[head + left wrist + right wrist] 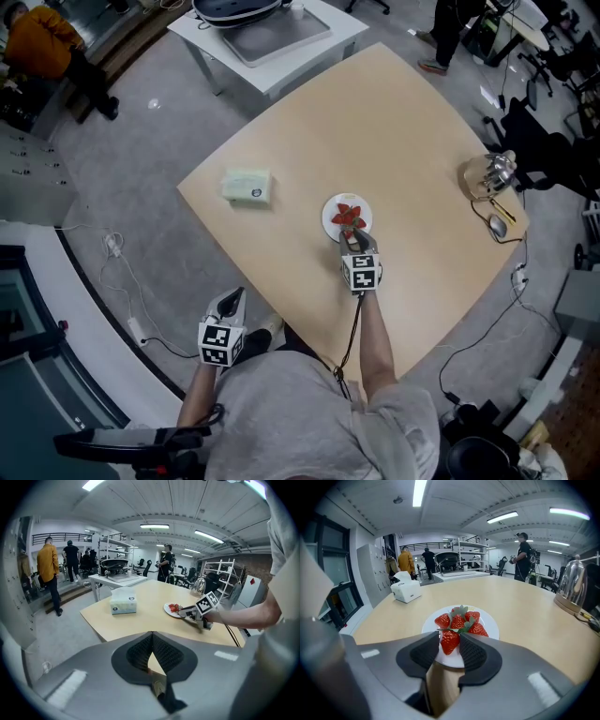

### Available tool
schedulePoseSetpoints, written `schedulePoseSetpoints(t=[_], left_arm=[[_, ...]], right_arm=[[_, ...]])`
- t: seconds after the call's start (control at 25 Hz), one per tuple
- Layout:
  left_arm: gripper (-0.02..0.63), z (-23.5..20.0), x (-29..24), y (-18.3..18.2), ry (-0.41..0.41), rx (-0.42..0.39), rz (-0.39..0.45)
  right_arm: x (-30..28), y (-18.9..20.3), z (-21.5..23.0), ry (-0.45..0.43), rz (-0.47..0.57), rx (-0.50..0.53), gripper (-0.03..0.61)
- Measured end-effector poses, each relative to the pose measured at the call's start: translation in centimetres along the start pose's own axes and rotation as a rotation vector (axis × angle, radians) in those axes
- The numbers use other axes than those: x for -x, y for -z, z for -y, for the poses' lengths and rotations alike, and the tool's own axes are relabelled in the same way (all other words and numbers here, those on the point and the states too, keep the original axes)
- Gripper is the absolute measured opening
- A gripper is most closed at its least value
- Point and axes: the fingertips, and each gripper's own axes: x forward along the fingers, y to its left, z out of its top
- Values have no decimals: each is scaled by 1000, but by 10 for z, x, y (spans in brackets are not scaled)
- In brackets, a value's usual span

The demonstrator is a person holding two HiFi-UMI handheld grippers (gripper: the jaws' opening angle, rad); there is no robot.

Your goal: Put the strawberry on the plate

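A white plate (490, 621) on the tan table (394, 141) holds several red strawberries with green leaves (461, 619). My right gripper (449, 635) reaches over the plate's near rim, shut on one strawberry (450, 642), which sits between both pads just in front of the others. In the head view the right gripper (356, 243) points at the plate (329, 218) from the near side. My left gripper (230, 302) hangs off the table's near left edge, its jaws shut with nothing between them (151, 633). From there the plate (168, 610) lies ahead to the right.
A pale tissue box (247, 186) lies on the table's left part. A glass kettle (489, 173) and a mouse (498, 226) sit at the right corner. A white side table (272, 42) stands beyond. Several people stand far off (49, 569).
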Motion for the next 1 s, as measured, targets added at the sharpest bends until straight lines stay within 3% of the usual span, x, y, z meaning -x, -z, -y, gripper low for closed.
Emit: schedulePoseSetpoints(t=[1.0], left_arm=[[20, 1, 9, -5, 8, -12, 40]], right_arm=[[8, -10, -1, 26, 18, -13, 184]])
